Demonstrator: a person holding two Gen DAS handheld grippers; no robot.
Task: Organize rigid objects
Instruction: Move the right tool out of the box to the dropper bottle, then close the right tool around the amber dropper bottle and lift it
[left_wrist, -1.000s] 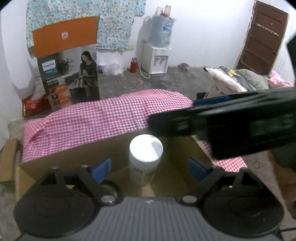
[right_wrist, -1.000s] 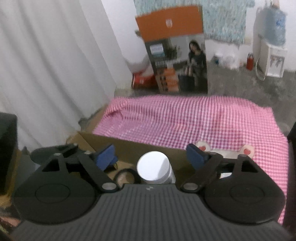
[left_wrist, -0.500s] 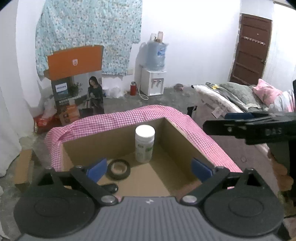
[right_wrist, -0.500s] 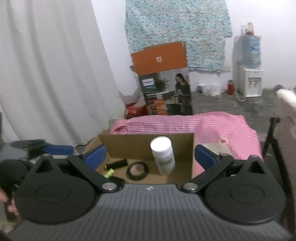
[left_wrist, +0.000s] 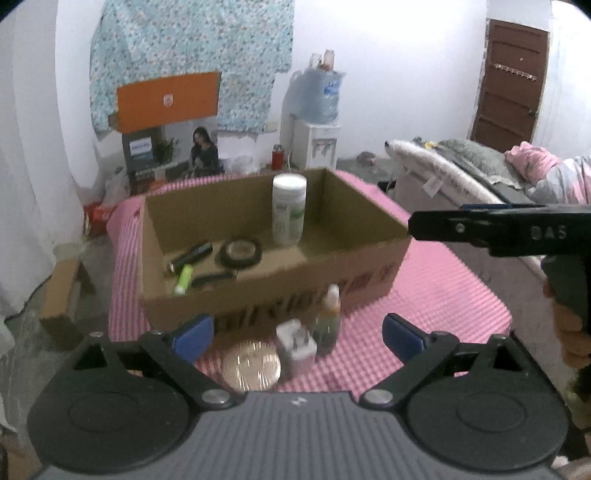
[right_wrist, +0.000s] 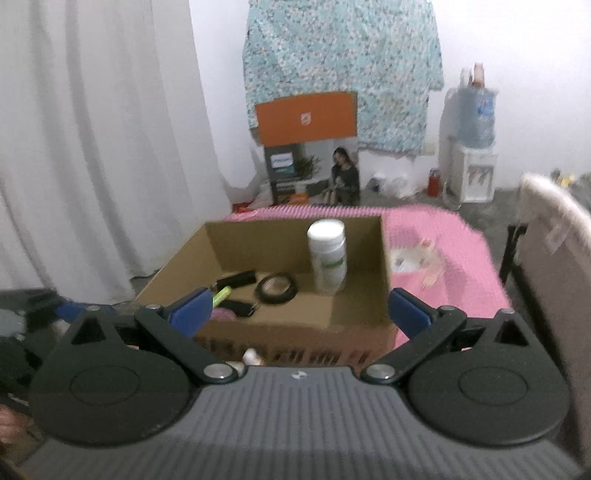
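Observation:
An open cardboard box (left_wrist: 280, 284) (right_wrist: 177, 266) sits on a pink checked cloth (left_wrist: 443, 295). Upright in its far right part stands a white bottle (left_wrist: 289, 210) (right_wrist: 327, 254). A black tape roll (left_wrist: 241, 252) (right_wrist: 277, 287), a green marker (left_wrist: 183, 279) (right_wrist: 221, 295) and black stick-like items (left_wrist: 190, 256) lie on its floor. In front of the box are a small dropper bottle (left_wrist: 327, 321), a white plug (left_wrist: 297, 347) and a shiny round disc (left_wrist: 252, 365). My left gripper (left_wrist: 297, 332) is open above these, holding nothing. My right gripper (right_wrist: 300, 310) is open and empty before the box.
The right gripper's arm (left_wrist: 498, 229) crosses the right side of the left wrist view. A white packet (right_wrist: 413, 258) lies on the cloth right of the box. A padded chair (right_wrist: 554, 258) stands at the right, a white curtain (right_wrist: 92, 147) at the left, a printed carton (right_wrist: 310, 166) behind.
Both grippers have drawn back from the box and their jaws have widened. The white bottle, earlier close between the fingers, now stands free inside. The items in front of the box have come into view.

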